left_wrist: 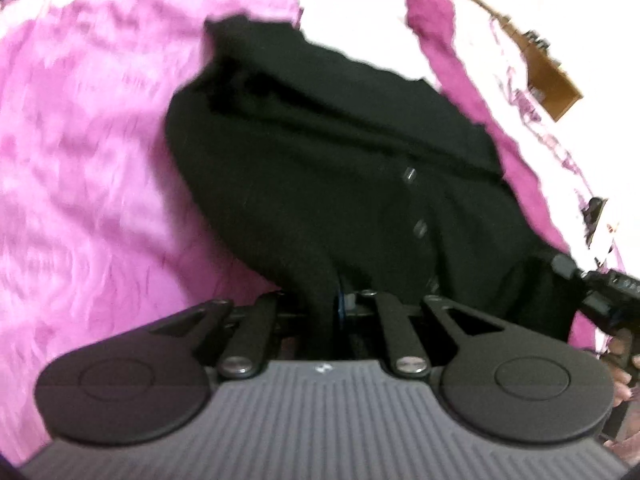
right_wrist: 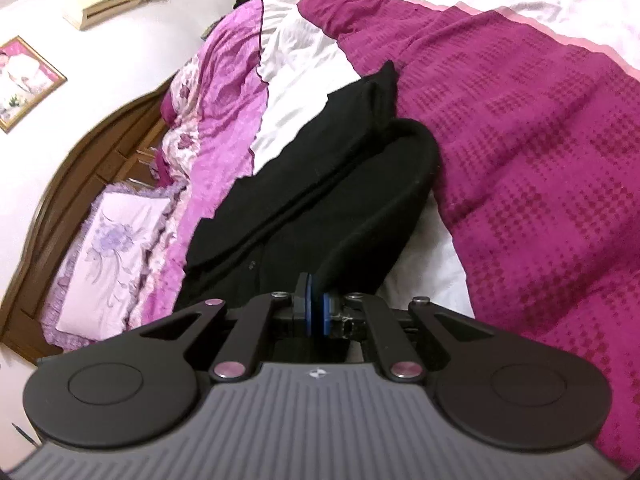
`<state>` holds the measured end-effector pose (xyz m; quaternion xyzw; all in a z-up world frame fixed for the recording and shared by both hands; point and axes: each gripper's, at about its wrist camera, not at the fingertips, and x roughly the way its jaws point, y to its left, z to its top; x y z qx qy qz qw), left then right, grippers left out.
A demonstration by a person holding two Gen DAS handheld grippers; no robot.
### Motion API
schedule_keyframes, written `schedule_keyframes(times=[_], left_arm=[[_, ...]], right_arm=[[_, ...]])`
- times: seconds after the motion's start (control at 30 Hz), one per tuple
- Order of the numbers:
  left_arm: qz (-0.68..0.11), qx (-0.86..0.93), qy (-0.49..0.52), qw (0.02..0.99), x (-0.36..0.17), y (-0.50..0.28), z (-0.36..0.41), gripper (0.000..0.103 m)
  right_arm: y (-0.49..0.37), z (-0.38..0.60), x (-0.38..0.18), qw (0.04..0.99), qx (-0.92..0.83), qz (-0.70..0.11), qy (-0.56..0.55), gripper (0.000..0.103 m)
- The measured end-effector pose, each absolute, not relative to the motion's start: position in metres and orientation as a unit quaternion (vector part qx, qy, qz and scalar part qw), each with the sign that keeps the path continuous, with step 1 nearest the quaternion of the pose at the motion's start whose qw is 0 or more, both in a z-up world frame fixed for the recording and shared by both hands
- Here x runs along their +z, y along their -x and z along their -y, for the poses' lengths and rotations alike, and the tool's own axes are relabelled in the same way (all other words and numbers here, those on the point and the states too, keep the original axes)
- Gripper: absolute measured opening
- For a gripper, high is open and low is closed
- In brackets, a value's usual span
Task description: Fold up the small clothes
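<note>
You have no words or numbers to read in either view; the only mark is a small white emblem on the grey ribbed housing (left_wrist: 320,400) of each device, too small to make out; the framed picture (right_wrist: 24,80) on the wall shows no legible writing.

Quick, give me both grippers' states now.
Left gripper: shut on the black garment.
Right gripper: shut, pads together; grip on cloth cannot be told.
</note>
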<state>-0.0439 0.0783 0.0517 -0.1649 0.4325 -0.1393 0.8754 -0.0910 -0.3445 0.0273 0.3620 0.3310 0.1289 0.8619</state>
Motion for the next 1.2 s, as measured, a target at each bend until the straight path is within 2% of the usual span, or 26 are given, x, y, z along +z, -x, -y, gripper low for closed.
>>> schedule_keyframes(times=[0.23,0.37,0.97,1.2], left_arm=[[-0.351,-0.141,0.156,0.912,0.099,0.025,-0.075,0.01],[-0.337,-0.132,0.149,0.92,0.103,0.003,-0.073,0.01],[-0.4,-0.066,0.115,0.907,0.041,-0.067,-0.065,0.011],[-0.407,-0.065,0.111,0.904,0.039,-0.07,-0.064,0.013]], right_arm=[[0.079,0.351,0.043,0.87,0.135,-0.29,-0.376,0.005],[0.062,0.354,0.052,0.88,0.129,-0.272,-0.367,0.005],[-0.019,0.359,0.013,0.897,0.042,-0.302,-0.319,0.005],[-0.027,0.356,-0.008,0.895,0.024,-0.322,-0.307,0.006]])
